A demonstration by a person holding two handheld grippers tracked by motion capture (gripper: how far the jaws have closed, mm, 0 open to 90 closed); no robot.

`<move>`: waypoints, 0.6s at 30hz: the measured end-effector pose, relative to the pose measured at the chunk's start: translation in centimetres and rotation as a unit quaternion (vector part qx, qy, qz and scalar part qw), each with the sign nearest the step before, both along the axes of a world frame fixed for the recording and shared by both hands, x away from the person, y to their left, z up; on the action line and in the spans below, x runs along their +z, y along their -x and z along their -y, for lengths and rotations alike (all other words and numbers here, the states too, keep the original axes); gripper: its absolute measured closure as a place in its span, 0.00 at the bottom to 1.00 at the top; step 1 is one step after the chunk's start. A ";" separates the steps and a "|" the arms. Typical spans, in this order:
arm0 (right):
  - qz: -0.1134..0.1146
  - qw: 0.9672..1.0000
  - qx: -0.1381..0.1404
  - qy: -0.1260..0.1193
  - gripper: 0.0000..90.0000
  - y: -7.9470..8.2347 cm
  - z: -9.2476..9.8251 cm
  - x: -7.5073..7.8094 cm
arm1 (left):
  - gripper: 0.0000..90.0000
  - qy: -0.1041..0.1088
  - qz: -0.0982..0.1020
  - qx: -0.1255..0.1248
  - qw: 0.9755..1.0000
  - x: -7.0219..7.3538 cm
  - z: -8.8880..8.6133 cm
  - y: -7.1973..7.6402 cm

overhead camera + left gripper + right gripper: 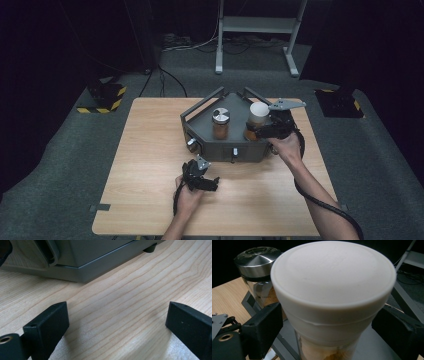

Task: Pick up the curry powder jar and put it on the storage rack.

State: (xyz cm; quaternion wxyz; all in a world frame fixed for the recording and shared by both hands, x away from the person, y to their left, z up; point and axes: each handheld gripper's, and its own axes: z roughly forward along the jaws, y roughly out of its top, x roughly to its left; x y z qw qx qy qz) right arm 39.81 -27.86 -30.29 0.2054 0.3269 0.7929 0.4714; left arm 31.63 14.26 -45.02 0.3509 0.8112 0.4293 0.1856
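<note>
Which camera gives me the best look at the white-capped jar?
The right gripper view: the white-capped jar sits close up between the right gripper jaws, cap and glass body clear. The high view shows it small on the grey tray, body partly hidden by the gripper. The left gripper view offers the tray's base.

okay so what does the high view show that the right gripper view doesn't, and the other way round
High view alone: the whole table, the left gripper resting low on it with jaws open, both forearms, the floor and a white stand behind.

Right gripper view alone: close detail, with the right gripper straddling the white-lidded jar; its jaws stand on either side with small gaps, so they look open, and the lid's rim and tan contents are plain.

Both: that jar, the steel-lidded jar and the grey tray.
</note>
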 end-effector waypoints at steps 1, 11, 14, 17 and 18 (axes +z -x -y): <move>0.000 1.000 -0.001 0.000 0.11 0.1 0.0 0.0 | 0.05 0.000 0.000 0.000 1.000 0.0 0.0 0.0; 0.005 1.000 -0.008 -0.003 0.10 0.6 0.4 -0.4 | 0.05 0.000 0.000 0.000 1.000 0.0 0.0 0.0; 0.010 1.000 -0.010 -0.005 0.09 0.9 0.5 -0.6 | 0.05 0.000 0.000 0.000 1.000 0.0 0.0 0.0; 0.015 1.000 -0.012 -0.005 0.09 1.3 0.7 -0.8 | 0.05 0.000 0.000 0.000 1.000 0.0 0.0 0.0; 0.015 1.000 -0.013 -0.005 0.09 1.4 0.8 -0.8 | 0.05 0.000 0.000 0.000 1.000 0.0 0.0 0.0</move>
